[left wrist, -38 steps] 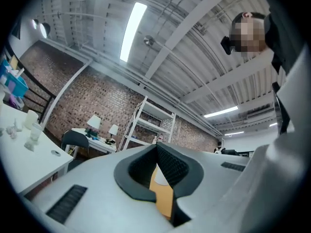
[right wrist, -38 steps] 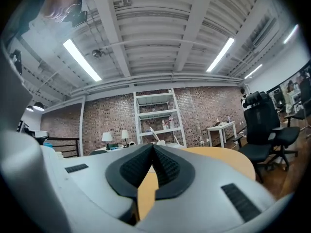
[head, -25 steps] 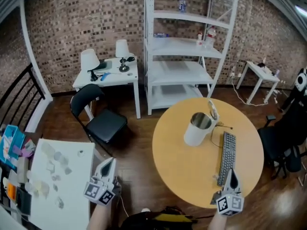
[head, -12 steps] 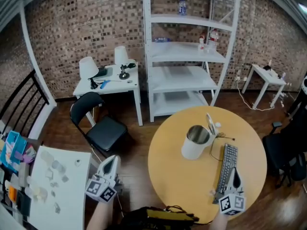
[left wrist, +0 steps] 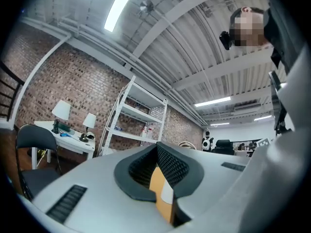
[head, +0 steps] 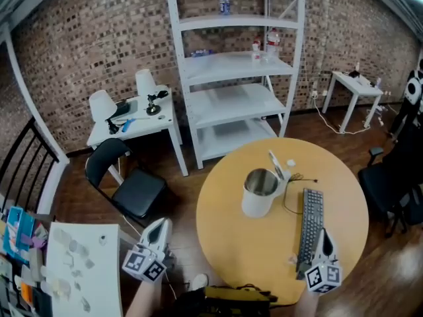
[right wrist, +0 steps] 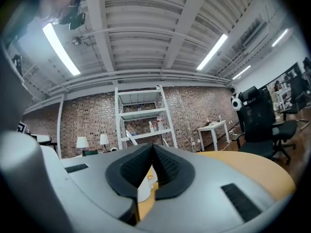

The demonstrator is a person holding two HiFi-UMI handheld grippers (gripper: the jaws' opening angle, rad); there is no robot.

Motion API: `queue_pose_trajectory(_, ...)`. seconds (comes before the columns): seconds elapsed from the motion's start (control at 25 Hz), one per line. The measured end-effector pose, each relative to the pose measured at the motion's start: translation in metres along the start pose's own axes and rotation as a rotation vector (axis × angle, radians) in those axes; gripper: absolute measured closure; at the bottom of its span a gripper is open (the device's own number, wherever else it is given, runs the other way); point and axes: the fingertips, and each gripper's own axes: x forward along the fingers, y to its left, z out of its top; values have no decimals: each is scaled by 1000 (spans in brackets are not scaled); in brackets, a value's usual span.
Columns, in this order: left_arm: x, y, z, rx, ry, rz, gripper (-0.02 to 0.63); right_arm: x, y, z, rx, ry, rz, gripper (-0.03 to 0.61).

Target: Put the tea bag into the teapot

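A white teapot (head: 256, 192) with a shiny metal inside stands near the middle of the round yellow table (head: 225, 243), its lid or handle sticking up at the far right side. A small white item (head: 291, 163) lies behind it; I cannot tell if it is the tea bag. My right gripper (head: 322, 232) hovers over the keyboard's near end, shut and empty. My left gripper (head: 163, 222) is off the table to the left, above the floor, also shut on nothing. In the right gripper view the teapot (right wrist: 142, 188) shows below the closed jaws (right wrist: 152, 146).
A keyboard (head: 309, 220) with a cable lies right of the teapot. A white shelf unit (head: 228, 65) stands behind the table, with a black chair (head: 129, 187) and a lamp desk (head: 132, 114) to the left. A white table (head: 79, 263) is at lower left, an office chair (head: 396, 177) at right.
The head view has swung, so the table, shelf and desk sit further left and lower in the picture. Both grippers stay shut and low in view.
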Motion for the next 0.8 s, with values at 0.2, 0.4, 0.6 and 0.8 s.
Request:
queue_pose_trajectory(0.2,24,7,0,15,6,-51,620,7,19,-3,-53,24,8,574)
queue_pose_trajectory(0.4,52,12,-12,-12,29,-129,620,5,28,1,-96,12,-37,574)
queue_pose_trajectory(0.6,70,18,-21,-3,57,-179,620,2,24,-17,-114,86,-94,574)
queue_pose_trajectory(0.8,88,11,-35,-32,104,-230,620,-10,16,-38,-100,149,-143,572)
